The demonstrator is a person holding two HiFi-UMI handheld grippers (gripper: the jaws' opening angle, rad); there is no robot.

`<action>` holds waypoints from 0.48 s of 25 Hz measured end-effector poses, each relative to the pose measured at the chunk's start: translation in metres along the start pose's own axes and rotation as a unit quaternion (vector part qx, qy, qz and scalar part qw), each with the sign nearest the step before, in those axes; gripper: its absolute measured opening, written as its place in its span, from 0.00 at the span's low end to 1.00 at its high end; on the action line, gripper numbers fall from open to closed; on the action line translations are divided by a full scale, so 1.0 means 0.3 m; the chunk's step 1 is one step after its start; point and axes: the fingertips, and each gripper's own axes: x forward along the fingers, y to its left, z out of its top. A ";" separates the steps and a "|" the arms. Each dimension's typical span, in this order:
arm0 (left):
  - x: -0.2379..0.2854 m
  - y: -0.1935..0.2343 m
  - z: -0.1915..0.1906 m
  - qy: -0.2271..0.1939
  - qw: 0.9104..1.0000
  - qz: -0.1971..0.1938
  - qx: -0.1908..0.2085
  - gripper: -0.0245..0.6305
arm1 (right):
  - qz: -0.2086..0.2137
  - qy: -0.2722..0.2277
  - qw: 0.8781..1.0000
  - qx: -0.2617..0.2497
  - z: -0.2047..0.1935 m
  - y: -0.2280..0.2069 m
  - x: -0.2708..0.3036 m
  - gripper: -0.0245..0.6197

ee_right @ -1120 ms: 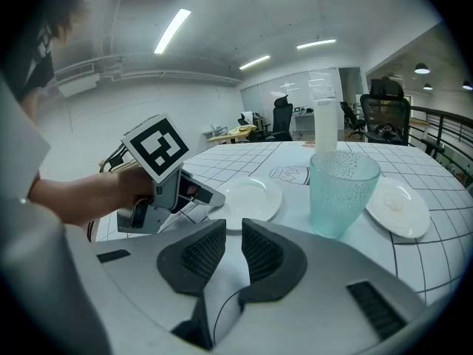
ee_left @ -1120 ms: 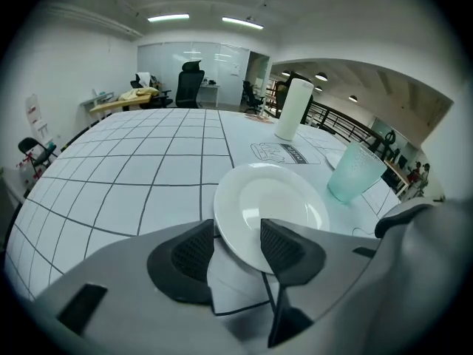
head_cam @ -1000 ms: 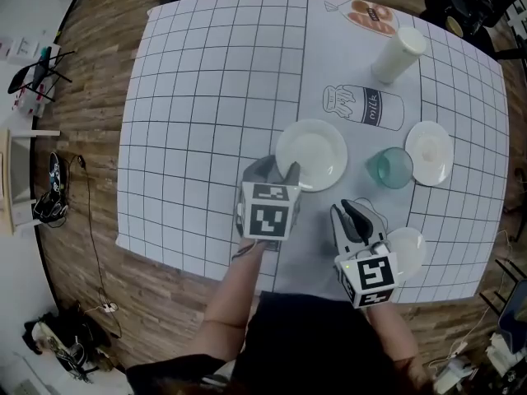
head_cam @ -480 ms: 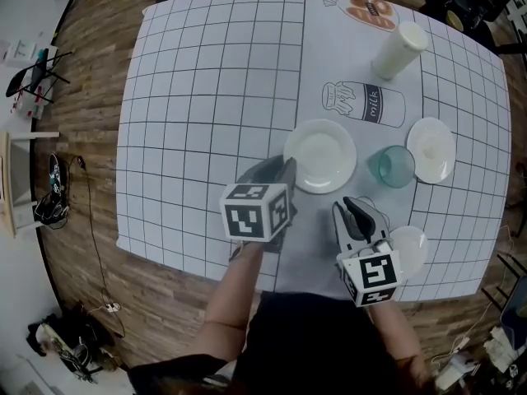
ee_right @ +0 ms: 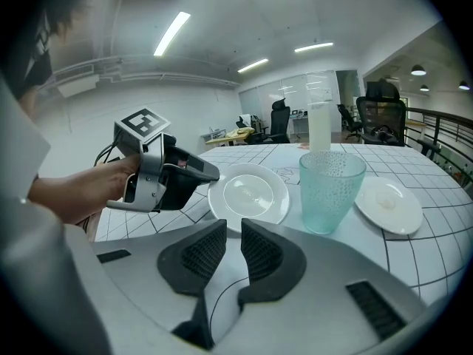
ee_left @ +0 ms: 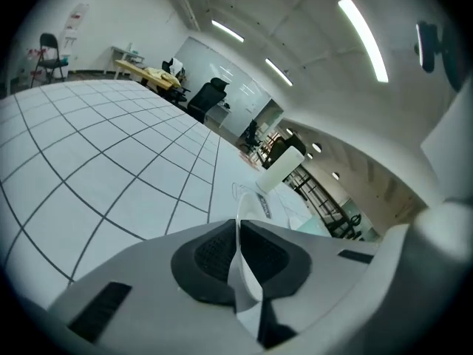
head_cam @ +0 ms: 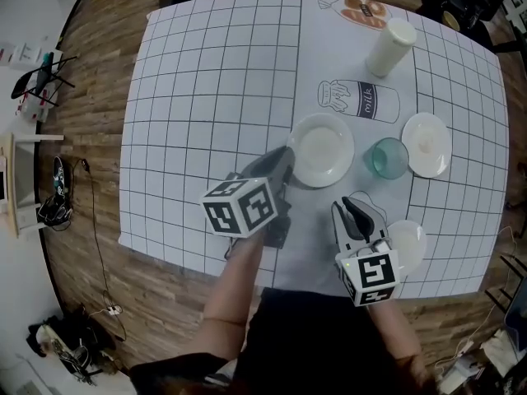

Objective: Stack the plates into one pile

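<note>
Near centre of the worktop (head_cam: 206,97), the left gripper (head_cam: 285,161) is closing its fingers on the plate (head_cam: 323,148) rim at 8 o'clock; right gripper (head_cam: 352,208) fingers slightly apart, empty.

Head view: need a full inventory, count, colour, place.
centre plate: 1, white, mid-cloth
right plate: 1, white, right of the cup
dish: 1, white, small, beside the right claw; plate or bowl unclear
cup: 1, teal, between the two plates
bottle: 1, white, far right of the cloth
cloth: 1, white with black grid, covers the table
floor: brown wood, around the table
left claw: 1, grey, closing on the centre plate's rim
right claw: 1, grey, near edge, jaws slightly apart, nothing between
</note>
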 end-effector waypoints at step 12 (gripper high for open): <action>-0.088 -0.183 0.011 -0.080 0.996 -0.047 -0.007 0.09 | -0.001 -0.030 0.999 -0.012 -0.012 0.006 -0.186 0.15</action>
